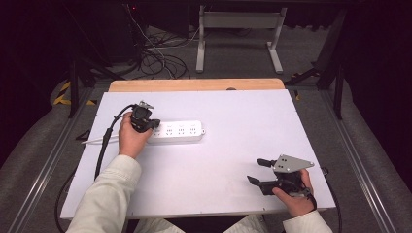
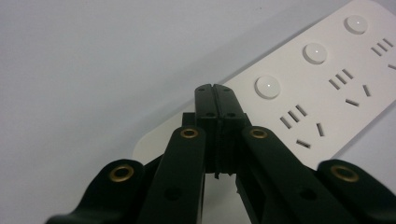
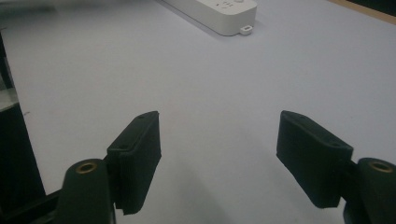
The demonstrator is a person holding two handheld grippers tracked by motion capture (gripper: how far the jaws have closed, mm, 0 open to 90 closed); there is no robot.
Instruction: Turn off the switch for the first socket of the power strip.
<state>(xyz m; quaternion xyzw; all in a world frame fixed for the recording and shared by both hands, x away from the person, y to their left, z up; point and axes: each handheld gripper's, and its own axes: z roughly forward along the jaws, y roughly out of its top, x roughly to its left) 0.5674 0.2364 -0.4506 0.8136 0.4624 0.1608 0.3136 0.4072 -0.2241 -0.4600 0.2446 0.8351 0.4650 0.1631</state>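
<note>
From the high view I've got the L gripper (image 1: 154, 124) sitting at the left end of the white power strip (image 1: 177, 131), which lies flat on the white table (image 1: 233, 111), left of centre, long axis running left-right. My L hand (image 1: 130, 136) wraps the gripper body, w/ the black cable (image 1: 104, 145) trailing back toward the near-left edge. In the left gripper view the jaws are clenched tight together, pad faces meeting w/ nothing between them, tips poised over the strip's end just short of the first round button (image 2: 267, 87); can't tell whether the tips actually touch the casing. Two more buttons and rows of socket slots (image 2: 295, 122) run away to the upper right in that view. The R gripper (image 1: 261, 172) is well apart from the strip, near the front-right corner of the table, held in my R hand (image 1: 297, 196), w/ the grey plate (image 1: 291, 164) on top. Its jaws point left and stand spread wide, holding nothing; the right gripper view shows bare table between the two pads (image 3: 137, 154), and the strip's far end w/ its small tab (image 3: 246, 30) up at the top.
</note>
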